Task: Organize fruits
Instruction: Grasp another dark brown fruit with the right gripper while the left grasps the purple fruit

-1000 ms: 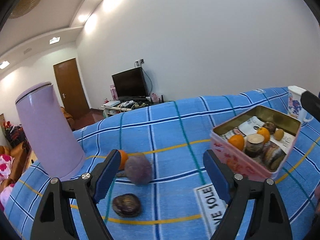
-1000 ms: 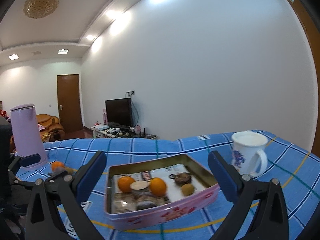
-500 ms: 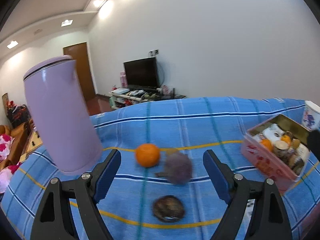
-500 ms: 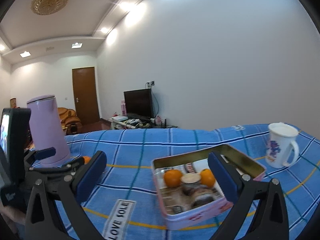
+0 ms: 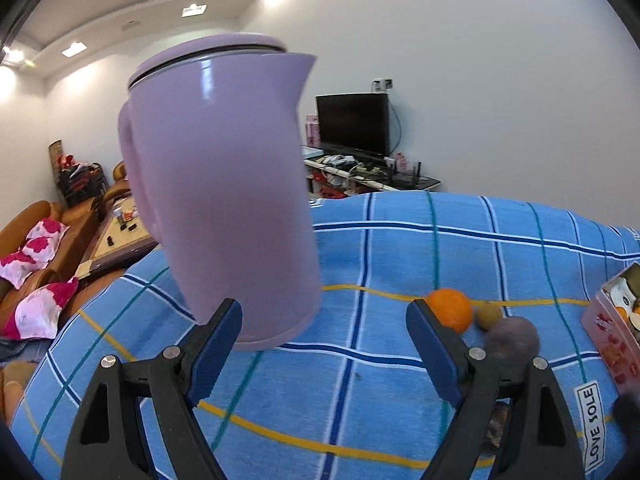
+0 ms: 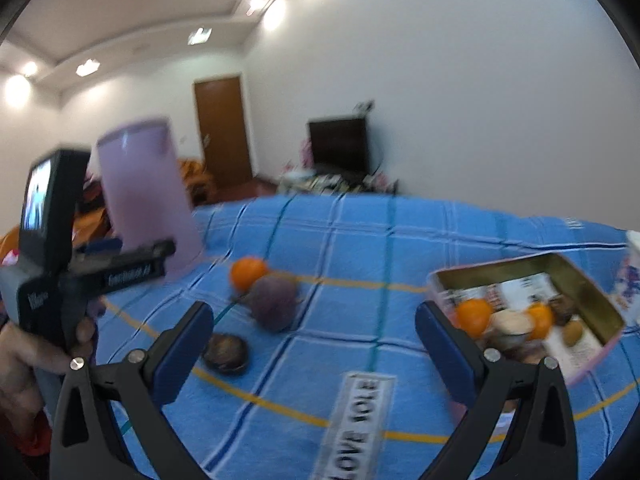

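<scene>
Loose fruit lies on the blue checked cloth: an orange, a purple round fruit and a dark brown fruit. The left wrist view shows the orange, a small tan fruit and the purple fruit beyond the right finger. A pink tin at the right holds oranges, dark fruits and packets. My left gripper stands open and empty, facing a lilac kettle. My right gripper is open and empty above the cloth. The left gripper's body is held by a hand.
The lilac kettle stands at the table's left end, close to the loose fruit. A floral mug stands behind the tin at the right edge. A "LOVE SOLE" label marks the cloth. Sofas, a TV stand and a door lie beyond.
Both grippers swung left. The kettle now fills the left wrist view and the fruit slid to its right. In the right wrist view the tin moved right and the loose fruit came into sight.
</scene>
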`<state>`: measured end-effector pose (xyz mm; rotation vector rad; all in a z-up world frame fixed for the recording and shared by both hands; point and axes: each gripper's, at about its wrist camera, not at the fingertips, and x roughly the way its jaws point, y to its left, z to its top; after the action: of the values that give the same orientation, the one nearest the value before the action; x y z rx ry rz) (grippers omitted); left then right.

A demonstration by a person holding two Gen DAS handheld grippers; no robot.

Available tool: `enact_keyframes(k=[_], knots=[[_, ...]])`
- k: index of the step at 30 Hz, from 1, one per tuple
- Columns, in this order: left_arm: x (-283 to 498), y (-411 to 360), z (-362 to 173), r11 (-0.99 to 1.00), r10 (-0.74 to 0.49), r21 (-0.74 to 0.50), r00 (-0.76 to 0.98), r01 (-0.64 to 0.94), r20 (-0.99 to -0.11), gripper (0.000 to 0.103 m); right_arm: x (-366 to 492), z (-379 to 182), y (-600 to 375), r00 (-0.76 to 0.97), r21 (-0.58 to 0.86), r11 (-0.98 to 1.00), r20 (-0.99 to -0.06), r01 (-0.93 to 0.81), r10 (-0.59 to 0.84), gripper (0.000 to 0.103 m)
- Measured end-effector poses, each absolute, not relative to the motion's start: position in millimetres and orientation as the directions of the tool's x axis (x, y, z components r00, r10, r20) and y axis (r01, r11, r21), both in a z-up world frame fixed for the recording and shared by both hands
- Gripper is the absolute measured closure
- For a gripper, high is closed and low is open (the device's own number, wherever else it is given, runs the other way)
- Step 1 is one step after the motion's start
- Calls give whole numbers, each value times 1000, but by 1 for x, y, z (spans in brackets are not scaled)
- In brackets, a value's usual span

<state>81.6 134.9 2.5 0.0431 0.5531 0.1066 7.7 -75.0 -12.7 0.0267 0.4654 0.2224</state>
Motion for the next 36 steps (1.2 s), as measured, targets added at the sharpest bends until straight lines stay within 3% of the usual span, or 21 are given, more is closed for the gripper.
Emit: enact_keyframes(k=[1,3,7,10,12,14,18,23,27,33,36], knots=[[82,136,2,993,121,75,844,-96,-522,18,13,-15,-68,852,77,970,-467,-229,238,2],[83,134,1,991,136,87,843,-106,-521,18,23,-21,-55,807,96,957,-517,-275,284,15],[86,133,-2,987,155,112,838,-113,-524,18,45,-33,-34,711,160,931,-607,-329,356,20],[86,134,-2,986,165,114,838,-123,-519,18,59,-45,-19,654,166,924,-664,-343,362,30],[87,135,-2,986,165,111,839,-125,-518,18,66,-52,-12,620,152,925,-703,-348,349,46],[88,134,-3,985,167,114,839,-126,-518,18,71,-59,-7,584,148,924,-736,-353,341,53],[88,132,-4,986,164,121,840,-118,-518,18,72,-63,0,563,121,922,-760,-369,325,57],[85,128,-5,989,136,119,848,-86,-512,18,63,-61,-12,567,142,916,-747,-374,347,58],[82,125,-3,993,98,100,864,-56,-494,18,45,-43,-38,662,131,931,-670,-341,336,58],[72,114,-1,995,-94,-19,874,97,-477,18,17,-20,-88,828,82,973,-513,-215,226,58],[72,100,-6,980,-198,-85,837,180,-510,18,13,-13,-99,867,75,984,-466,-161,177,58]])
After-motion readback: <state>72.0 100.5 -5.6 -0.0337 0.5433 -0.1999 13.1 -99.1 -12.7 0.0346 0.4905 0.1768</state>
